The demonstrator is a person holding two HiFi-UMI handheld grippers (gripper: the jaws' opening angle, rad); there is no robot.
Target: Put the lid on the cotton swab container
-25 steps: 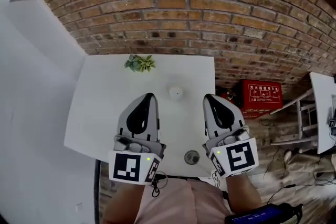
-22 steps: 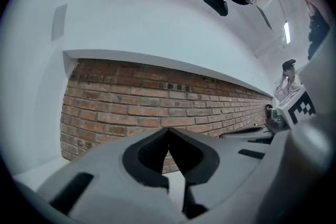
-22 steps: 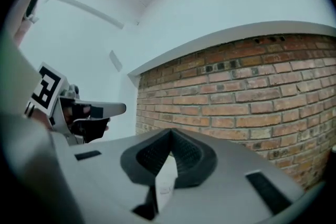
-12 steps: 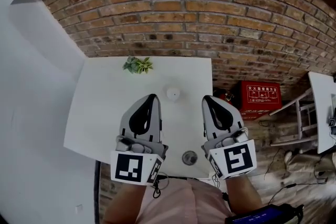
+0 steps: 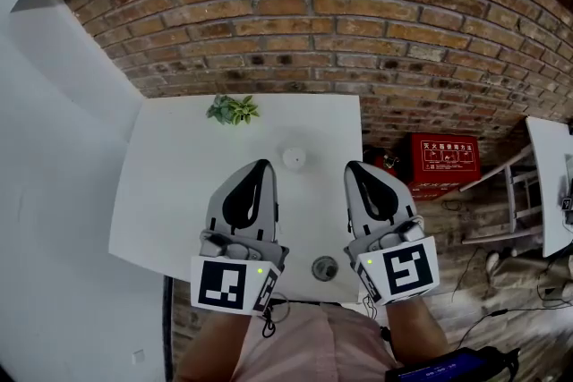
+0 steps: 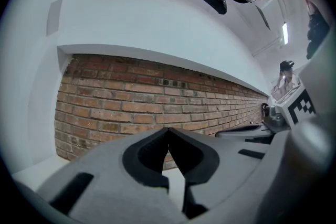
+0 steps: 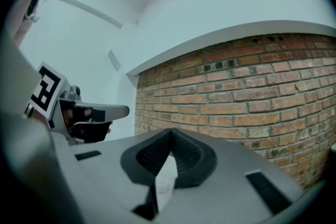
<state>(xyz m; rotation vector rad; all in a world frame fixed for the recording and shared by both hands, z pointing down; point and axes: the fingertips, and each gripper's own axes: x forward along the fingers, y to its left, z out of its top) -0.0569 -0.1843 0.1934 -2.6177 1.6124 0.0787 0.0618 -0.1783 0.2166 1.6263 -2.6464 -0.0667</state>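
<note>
Nearest, over the table's (image 5: 170, 192) near edge, the left gripper (image 5: 260, 165) and the right gripper (image 5: 354, 166) are held side by side and level, pointing toward the far edge. Each gripper's own view shows its jaw tips pressed together with nothing between them. That reads as a resting pose, clear of the things on the table, rather than a reach.

Between the two, just inside the near edge, lies a small grey round piece (image 5: 324, 267). It could be a lid or a fitting in the tabletop; it is too small to tell. Further on, around mid-table and just beyond the jaw tips, stands a white round piece (image 5: 293, 158), probably the cotton swab container. Whether its lid is on cannot be made out from here.

A small plant (image 5: 233, 109) sits at the far edge, before the brick wall (image 5: 358, 13).

Compared with a second ago, both grippers remain closed and almost where they were, and nothing on the table has shifted.
</note>
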